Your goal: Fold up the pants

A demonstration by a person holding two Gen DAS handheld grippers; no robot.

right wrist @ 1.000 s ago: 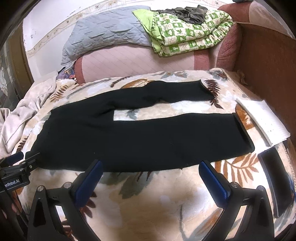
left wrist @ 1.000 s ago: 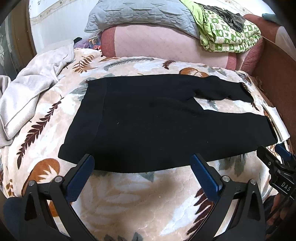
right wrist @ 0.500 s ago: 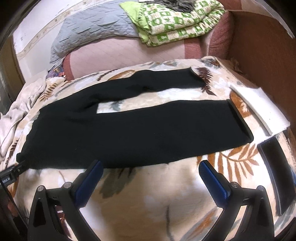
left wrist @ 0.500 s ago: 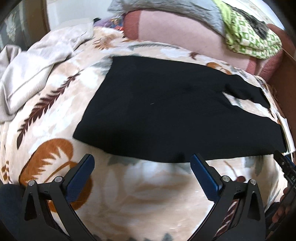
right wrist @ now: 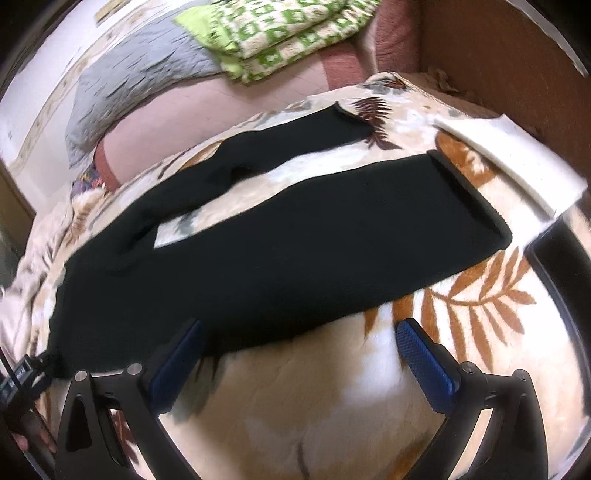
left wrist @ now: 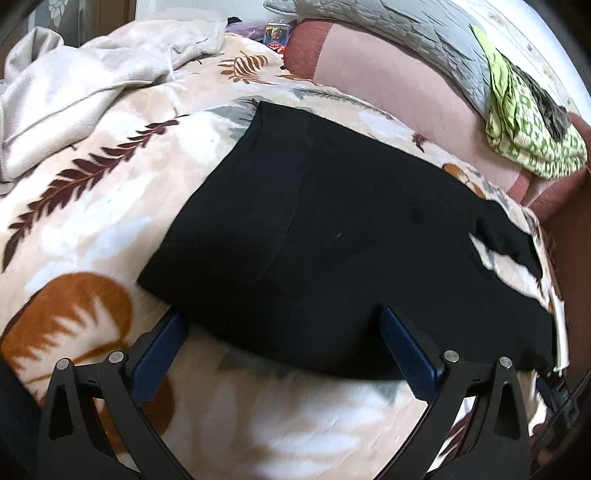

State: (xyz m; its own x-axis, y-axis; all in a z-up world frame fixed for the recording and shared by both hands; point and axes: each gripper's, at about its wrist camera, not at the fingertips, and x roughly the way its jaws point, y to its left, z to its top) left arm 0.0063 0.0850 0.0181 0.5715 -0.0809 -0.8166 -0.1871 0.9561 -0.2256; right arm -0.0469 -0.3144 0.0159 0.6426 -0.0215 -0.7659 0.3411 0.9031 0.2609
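Observation:
Black pants (left wrist: 332, 229) lie flat on a leaf-patterned blanket (left wrist: 92, 229), waist to the left, two legs running right. In the right wrist view the pants (right wrist: 295, 251) show both legs, the near leg ending in a cuff at the right. My left gripper (left wrist: 284, 325) is open, its blue fingertips at the near edge of the waist end. My right gripper (right wrist: 299, 332) is open, low over the near edge of the near leg. Neither holds cloth.
A crumpled cream blanket (left wrist: 74, 85) lies at far left. Grey pillow (left wrist: 388, 44) and green patterned bedding (right wrist: 273, 33) sit on a pink bolster (left wrist: 388, 85) at the back. A wooden board (right wrist: 517, 66) stands at right, with white folded cloth (right wrist: 517, 162) and a dark item (right wrist: 565, 266).
Both grippers moved forward and down toward the near edge of the pants; the left fingertips now reach the waist edge. The pants have not moved.

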